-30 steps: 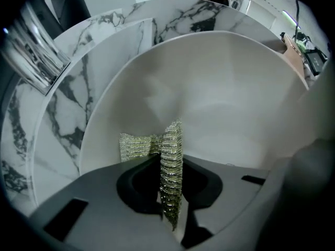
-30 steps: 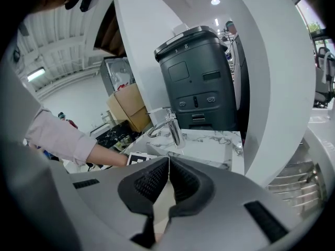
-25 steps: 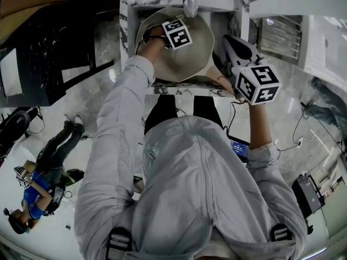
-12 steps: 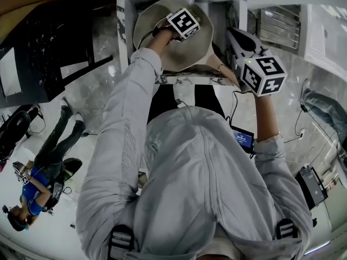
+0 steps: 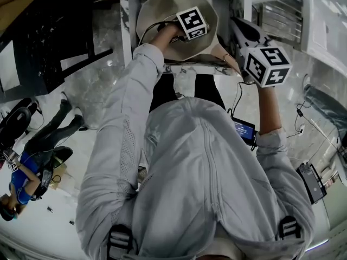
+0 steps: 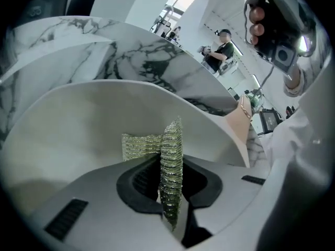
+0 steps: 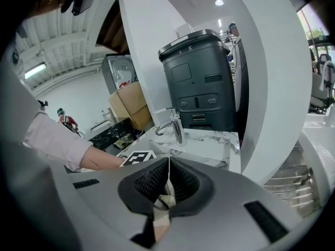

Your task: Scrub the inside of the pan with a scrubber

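Looks mid-scrub, judging by setup. Pan (image 5: 162,10) in sink (image 5: 128,26), 12 o'clock in head view. Left claw (image 6: 168,184) down inside the bowl, pinched tight on scrubber (image 6: 170,150), with the free end of the mesh close to the pan wall; can't tell whether touching. Right claw (image 7: 166,192) at 2 o'clock, closed to a slit on a thin tan strip, likely the pan handle (image 6: 239,127). No suds or grime visible, so can't rate how much is left. Scrubber: metallic knit mesh, greenish-gold, folded flat, probably springy. Pan: smooth matte cream, deep rounded bowl. Sink: glossy veined marble.
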A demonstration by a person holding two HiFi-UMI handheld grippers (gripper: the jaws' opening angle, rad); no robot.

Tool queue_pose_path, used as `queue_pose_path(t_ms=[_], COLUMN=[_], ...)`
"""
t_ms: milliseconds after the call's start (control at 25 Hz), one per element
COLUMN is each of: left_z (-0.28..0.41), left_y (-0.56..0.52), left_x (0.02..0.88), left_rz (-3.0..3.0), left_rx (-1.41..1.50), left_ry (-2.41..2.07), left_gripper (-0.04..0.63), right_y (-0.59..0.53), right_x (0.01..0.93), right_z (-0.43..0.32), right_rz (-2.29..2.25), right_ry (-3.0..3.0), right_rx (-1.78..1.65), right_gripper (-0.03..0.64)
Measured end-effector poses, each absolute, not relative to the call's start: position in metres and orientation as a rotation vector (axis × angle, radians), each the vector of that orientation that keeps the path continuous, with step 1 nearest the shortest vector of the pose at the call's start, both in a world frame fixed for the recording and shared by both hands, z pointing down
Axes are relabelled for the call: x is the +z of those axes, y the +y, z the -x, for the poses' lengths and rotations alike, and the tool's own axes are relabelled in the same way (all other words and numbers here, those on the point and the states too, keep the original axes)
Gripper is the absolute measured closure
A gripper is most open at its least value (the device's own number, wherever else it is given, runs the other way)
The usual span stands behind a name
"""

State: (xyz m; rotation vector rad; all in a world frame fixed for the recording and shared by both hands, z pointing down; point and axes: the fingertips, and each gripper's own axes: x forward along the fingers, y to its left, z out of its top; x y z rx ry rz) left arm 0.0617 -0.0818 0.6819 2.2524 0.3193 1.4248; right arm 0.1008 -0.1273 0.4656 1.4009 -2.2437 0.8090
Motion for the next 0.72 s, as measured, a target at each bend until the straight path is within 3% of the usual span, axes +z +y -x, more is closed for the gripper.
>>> queue_pose_path(t_ms=[720], left_z=[0.040], left_y=[-0.008], left_x=[0.678], left_rz=[-1.866], left_rx=[1.694], left_ry=[0.836], left_gripper=[0.526], right_y=[-0.123], right_x=[0.472], right_z=[-0.070], right_rz=[-1.389], right_ry=[-2.268], right_rx=[0.825], right_gripper=[0.581])
